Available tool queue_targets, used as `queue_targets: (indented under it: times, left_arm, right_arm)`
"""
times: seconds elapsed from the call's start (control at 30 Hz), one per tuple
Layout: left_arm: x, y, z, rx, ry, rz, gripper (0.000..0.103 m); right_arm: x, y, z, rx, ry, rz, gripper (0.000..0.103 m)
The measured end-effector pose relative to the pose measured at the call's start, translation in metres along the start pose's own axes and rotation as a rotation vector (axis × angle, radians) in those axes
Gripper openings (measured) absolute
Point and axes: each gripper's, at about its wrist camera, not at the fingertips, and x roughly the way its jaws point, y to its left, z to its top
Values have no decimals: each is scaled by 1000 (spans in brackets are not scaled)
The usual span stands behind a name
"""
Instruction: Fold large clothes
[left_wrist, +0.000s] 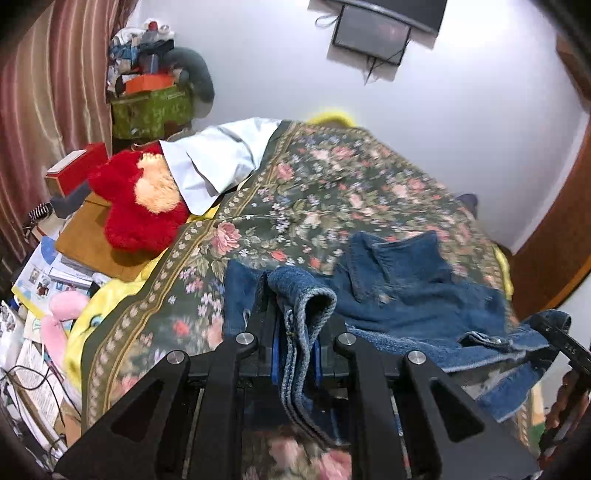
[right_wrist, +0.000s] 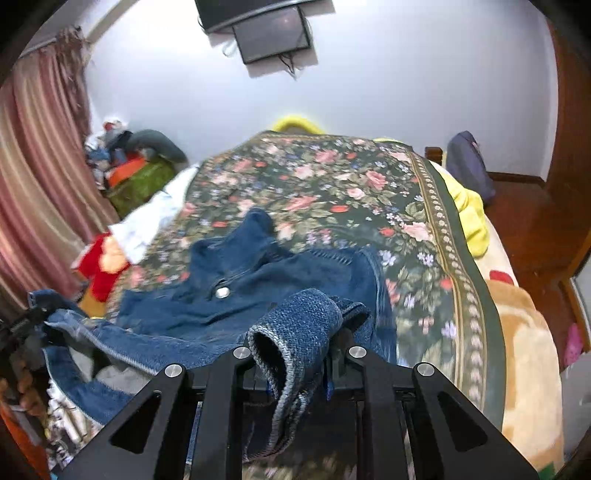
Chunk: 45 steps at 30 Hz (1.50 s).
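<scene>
Left gripper pinching denim garment hem, right gripper pinching another edge, floral bedspread open beyond

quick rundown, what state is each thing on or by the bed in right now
left gripper: shut on jeans hem
right gripper: shut on jeans hem
jeans: rumpled, partly lifted off the bedspread, button facing up
bedspread: spread over the bed
red plush: lying at the bed's edge
white cloth: crumpled beside the plush
screen: dark
</scene>
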Motion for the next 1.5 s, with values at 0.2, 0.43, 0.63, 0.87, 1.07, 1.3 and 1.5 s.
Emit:
queue_targets:
  times: [0.2, 0.43, 0.63, 0.87, 1.07, 1.3, 1.5]
  left_arm:
    - [82, 3, 4, 8, 100, 74, 14]
    - [162, 32, -22, -85, 264, 105, 18]
    - [167, 23, -28, 9, 259, 154, 20]
    - [145, 9, -21, 138, 227, 161, 28]
    - [80, -7, 1, 263, 92, 254, 44]
    - [25, -20, -7, 320, 85, 137, 62]
    - [23, -50, -63, 419, 149, 42, 65]
  right_arm:
    - [73, -8, 22, 10, 64, -25, 16]
    - [135, -27, 14, 0, 214, 19, 22]
    - [123, -49, 23, -18, 299, 155, 22]
    - [61, -79, 35, 32, 200, 5, 23]
    - [14, -84, 28, -38, 183, -37, 23]
    - [-21, -55, 4, -202, 153, -82, 23]
    - [-18, -32, -17, -240, 186, -27, 23]
